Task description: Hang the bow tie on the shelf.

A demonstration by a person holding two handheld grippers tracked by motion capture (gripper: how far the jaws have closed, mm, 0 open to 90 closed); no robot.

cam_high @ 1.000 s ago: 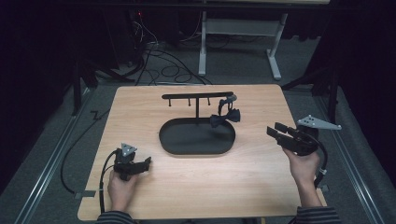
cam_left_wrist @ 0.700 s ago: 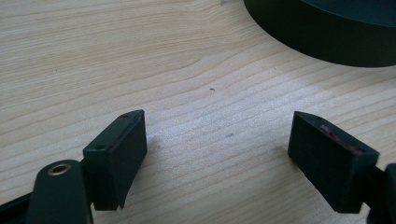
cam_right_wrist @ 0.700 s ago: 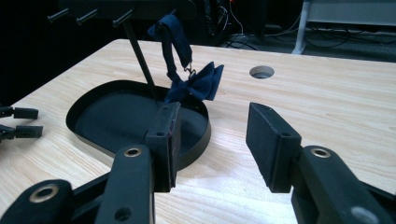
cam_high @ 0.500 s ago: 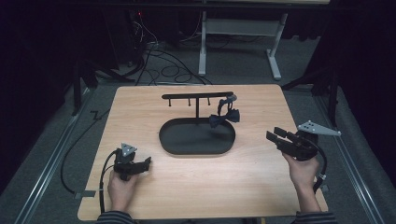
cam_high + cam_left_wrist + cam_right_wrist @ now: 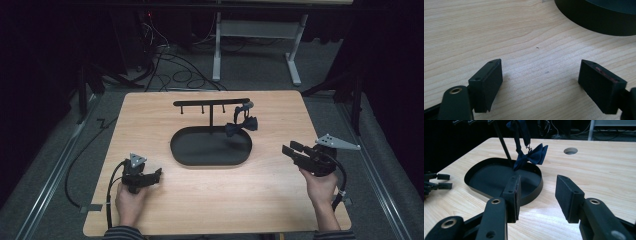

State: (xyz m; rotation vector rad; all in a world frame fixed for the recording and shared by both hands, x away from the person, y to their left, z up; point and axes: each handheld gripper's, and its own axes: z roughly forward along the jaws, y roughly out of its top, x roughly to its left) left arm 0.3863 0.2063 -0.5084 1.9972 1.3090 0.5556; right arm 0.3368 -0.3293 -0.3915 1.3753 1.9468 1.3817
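Near the table's (image 5: pixel 150 220) front edge, the left gripper (image 5: pixel 150 176) is resting by the front-left corner, its 2 jaws standing wide apart and gripping nothing. The right gripper (image 5: pixel 294 150) is hovering near the right edge, jaws parted and empty, facing the tray (image 5: pixel 200 159). Beyond it, the bow tie (image 5: pixel 241 125) is hanging from the stand (image 5: pixel 211 103) over the tray's right end.

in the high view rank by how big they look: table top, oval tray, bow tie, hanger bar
1. Table top, by far the largest.
2. Oval tray.
3. Hanger bar: nearly as long as the tray but very thin.
4. Bow tie, smallest, hanging at the bar's right end.
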